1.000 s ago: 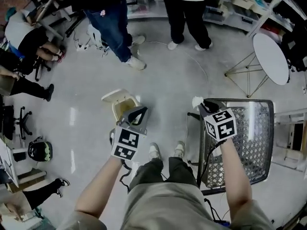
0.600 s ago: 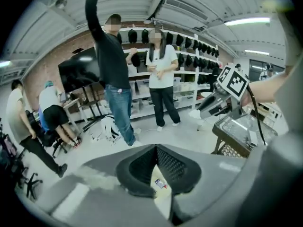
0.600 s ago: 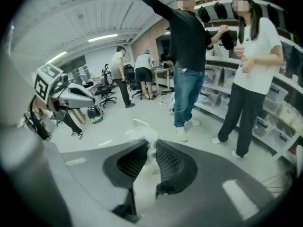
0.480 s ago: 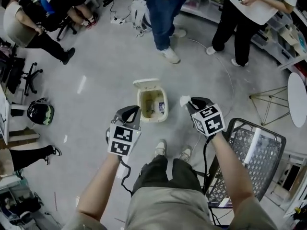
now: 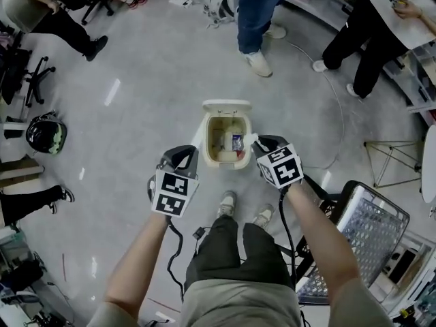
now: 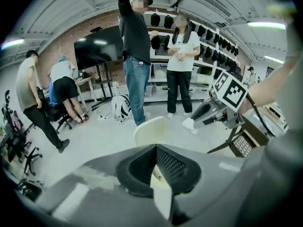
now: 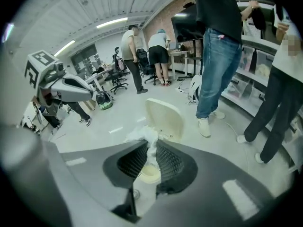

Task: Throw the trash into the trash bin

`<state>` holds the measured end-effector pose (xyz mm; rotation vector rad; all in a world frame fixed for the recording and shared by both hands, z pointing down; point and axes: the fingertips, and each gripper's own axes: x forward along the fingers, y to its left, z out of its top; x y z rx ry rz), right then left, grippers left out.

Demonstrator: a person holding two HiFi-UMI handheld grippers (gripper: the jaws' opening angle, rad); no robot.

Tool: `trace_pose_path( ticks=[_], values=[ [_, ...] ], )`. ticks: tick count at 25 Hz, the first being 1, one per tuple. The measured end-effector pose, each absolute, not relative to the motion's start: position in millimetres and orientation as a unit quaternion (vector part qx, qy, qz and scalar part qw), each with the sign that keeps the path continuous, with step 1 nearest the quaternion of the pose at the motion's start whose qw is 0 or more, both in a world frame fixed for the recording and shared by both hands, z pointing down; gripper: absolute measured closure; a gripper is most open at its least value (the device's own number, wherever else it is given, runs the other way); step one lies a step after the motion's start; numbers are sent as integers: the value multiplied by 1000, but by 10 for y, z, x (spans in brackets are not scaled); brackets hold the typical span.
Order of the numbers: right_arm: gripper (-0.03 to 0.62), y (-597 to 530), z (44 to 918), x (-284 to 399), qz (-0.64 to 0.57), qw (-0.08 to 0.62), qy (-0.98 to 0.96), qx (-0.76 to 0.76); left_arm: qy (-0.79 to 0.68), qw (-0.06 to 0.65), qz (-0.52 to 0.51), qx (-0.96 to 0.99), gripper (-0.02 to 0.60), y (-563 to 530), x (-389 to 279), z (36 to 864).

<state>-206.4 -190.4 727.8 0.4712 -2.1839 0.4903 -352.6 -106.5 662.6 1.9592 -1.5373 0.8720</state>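
A cream trash bin (image 5: 208, 145) stands on the floor in front of my feet with its lid (image 5: 227, 105) flipped up and some litter inside. My right gripper (image 5: 259, 143) hangs over the bin's right rim, shut on a crumpled white tissue (image 5: 255, 139). In the right gripper view the tissue (image 7: 142, 135) sticks out between the fingertips, with the lid (image 7: 164, 118) beyond. My left gripper (image 5: 182, 157) is just left of the bin, jaws shut with nothing held. The left gripper view shows its closed tips (image 6: 155, 148) and the right gripper (image 6: 195, 122) with the tissue (image 6: 188, 125).
Two people stand beyond the bin (image 5: 262, 19), (image 5: 371, 53), and others sit at the far left. A wire cart (image 5: 371, 234) is at my right, a helmet (image 5: 46, 133) on the floor at left. A cable (image 5: 337, 125) curves across the floor.
Both grippers have swung away from the wire cart and come down toward the bin. The bin now sits between them, and the tissue is still held in the right gripper.
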Motion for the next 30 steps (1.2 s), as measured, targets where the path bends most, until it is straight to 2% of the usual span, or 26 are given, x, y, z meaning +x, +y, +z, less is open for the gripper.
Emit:
trace_pose_path(
  ticks=[9,17,19,21,23,30],
  values=[
    [533,-1802,8573,-2292,271,432,-838,197,-561,301,325,700,578,-978,-3744,7672],
    [525,-1635,9261,-2395,295,444,-824,192,-550,340,335,685,578,-822,-3680,8417],
    [500,-1642,9352,-2403,300,442,-822,196,-550,345,331,685,578,-832,-3643,8486],
    [412,-1653,9411,-2391,304,444,-819,198,-549,346,324,689,578,-857,-3592,8489],
    [366,-1683,9436,-2360,291,454,-818,198,-546,345,323,692,578,-877,-3560,8471],
    [358,-1800,9178,-2208,279,438,-829,207,-550,327,334,692,578,-914,-3535,8333]
  ],
)
